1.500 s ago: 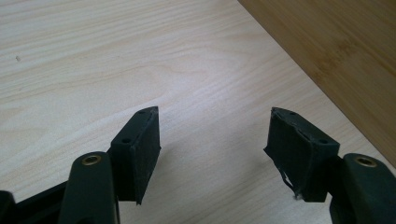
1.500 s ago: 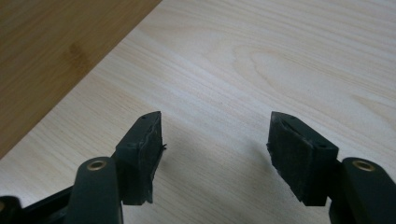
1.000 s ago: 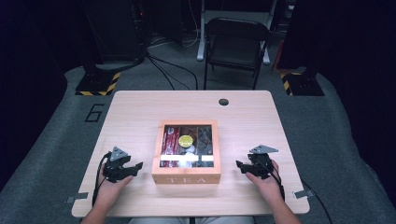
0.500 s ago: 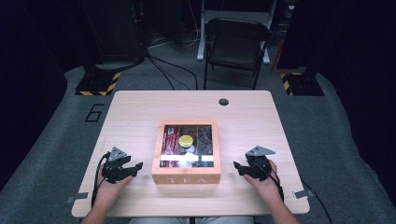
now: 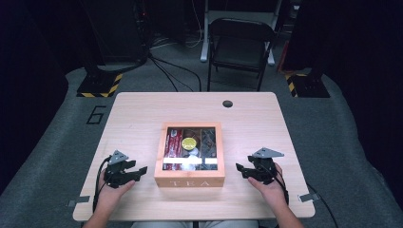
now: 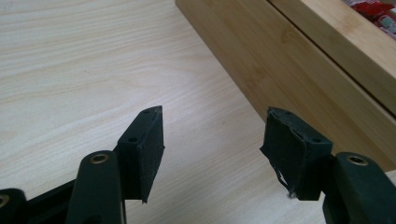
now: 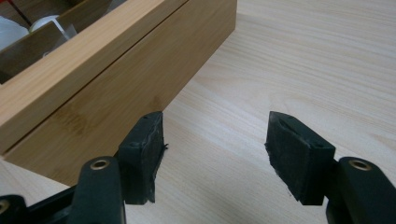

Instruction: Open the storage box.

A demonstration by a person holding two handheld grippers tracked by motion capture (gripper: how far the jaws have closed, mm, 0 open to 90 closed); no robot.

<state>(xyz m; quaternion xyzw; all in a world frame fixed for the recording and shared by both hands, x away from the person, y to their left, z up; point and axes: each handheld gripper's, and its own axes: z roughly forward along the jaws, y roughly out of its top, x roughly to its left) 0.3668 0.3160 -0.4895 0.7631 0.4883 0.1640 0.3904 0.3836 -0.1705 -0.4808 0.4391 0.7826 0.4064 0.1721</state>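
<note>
A wooden tea box (image 5: 190, 182) with a clear lid sits at the middle of the light wood table (image 5: 142, 118); red packets and a yellow round item show through the lid. My left gripper (image 5: 141, 170) lies left of the box and points at its side, open with bare table between its pads (image 6: 212, 144). The box wall (image 6: 299, 60) runs just beyond its right jaw. My right gripper (image 5: 239, 168) rests right of the box, open too, with nothing between its pads (image 7: 215, 149). The box's side (image 7: 107, 88) stands close behind its left jaw.
A cable hole (image 5: 227, 103) sits near the table's far edge. A black folding chair (image 5: 240, 45) stands beyond the table. Stand bases with yellow-black stripes (image 5: 100, 85) are on the grey floor at the far corners.
</note>
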